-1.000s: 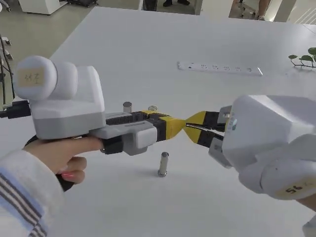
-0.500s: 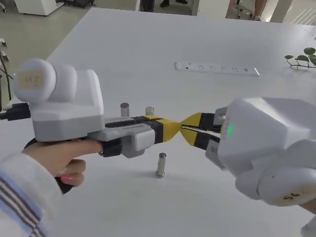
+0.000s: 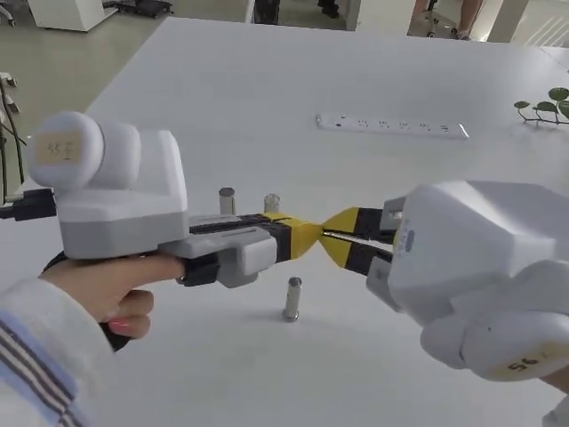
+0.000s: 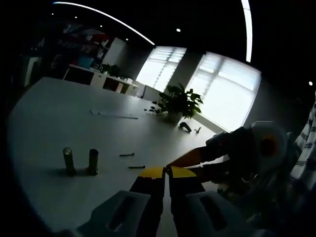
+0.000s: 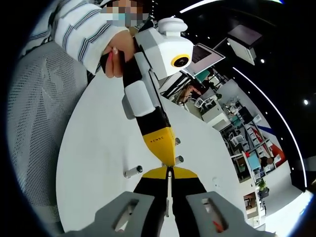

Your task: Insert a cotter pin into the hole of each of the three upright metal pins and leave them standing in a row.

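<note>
Three upright metal pins stand on the white table (image 3: 267,98): two side by side at the back (image 3: 227,200) (image 3: 272,203) and one nearer me (image 3: 292,298). My left gripper (image 3: 317,233) and right gripper (image 3: 332,236) meet tip to tip above them. In the right gripper view my right gripper (image 5: 168,171) is shut on a thin cotter pin (image 5: 168,195) that runs back between its yellow jaws. My left gripper (image 4: 166,170) has its jaws shut, its tip touching the right one's; I cannot tell whether it grips the cotter pin's end. Two more cotter pins (image 4: 127,155) (image 4: 137,167) lie on the table.
A white power strip (image 3: 391,126) lies across the far part of the table. A small plant (image 3: 542,105) sits at the right edge. A person's hand (image 3: 107,289) in a striped sleeve holds the left gripper.
The two grippers stay tip to tip in the same place. The three pins have not moved. Only the camera has shifted a little.
</note>
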The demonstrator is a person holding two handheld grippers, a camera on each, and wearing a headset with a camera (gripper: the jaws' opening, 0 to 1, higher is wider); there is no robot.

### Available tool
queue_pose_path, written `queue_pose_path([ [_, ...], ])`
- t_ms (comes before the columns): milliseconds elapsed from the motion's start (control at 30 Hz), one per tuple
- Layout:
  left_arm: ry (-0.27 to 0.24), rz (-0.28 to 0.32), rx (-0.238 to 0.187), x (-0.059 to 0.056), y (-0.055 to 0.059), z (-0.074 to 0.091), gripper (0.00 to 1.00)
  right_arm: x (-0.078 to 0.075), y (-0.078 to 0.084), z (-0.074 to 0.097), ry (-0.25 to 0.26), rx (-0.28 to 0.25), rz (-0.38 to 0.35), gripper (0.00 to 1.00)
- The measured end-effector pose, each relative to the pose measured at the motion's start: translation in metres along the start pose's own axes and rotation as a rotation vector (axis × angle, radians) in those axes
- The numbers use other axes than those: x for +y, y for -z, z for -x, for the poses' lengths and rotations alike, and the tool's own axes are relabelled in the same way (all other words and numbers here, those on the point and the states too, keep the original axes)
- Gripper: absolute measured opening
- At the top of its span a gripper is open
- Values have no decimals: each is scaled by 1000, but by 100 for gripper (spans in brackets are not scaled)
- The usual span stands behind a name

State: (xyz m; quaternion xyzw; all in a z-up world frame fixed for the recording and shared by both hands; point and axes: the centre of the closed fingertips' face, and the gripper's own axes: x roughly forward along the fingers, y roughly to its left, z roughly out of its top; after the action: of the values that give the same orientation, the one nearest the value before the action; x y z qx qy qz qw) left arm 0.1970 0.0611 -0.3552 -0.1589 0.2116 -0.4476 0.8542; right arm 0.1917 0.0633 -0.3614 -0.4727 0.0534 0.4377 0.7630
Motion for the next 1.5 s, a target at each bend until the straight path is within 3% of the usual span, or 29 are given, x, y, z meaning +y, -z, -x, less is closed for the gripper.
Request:
queue_pose_path([
  [733, 6, 11, 32, 1, 2, 4, 0, 3, -3, 0, -7, -6, -22, 0],
  [800, 7, 38, 29, 1, 2, 3, 0, 3, -3, 0, -2, -5, -34, 0],
  [1500, 15, 11, 15, -4, -1, 2, 0, 2, -3, 4, 2, -9, -15, 0],
])
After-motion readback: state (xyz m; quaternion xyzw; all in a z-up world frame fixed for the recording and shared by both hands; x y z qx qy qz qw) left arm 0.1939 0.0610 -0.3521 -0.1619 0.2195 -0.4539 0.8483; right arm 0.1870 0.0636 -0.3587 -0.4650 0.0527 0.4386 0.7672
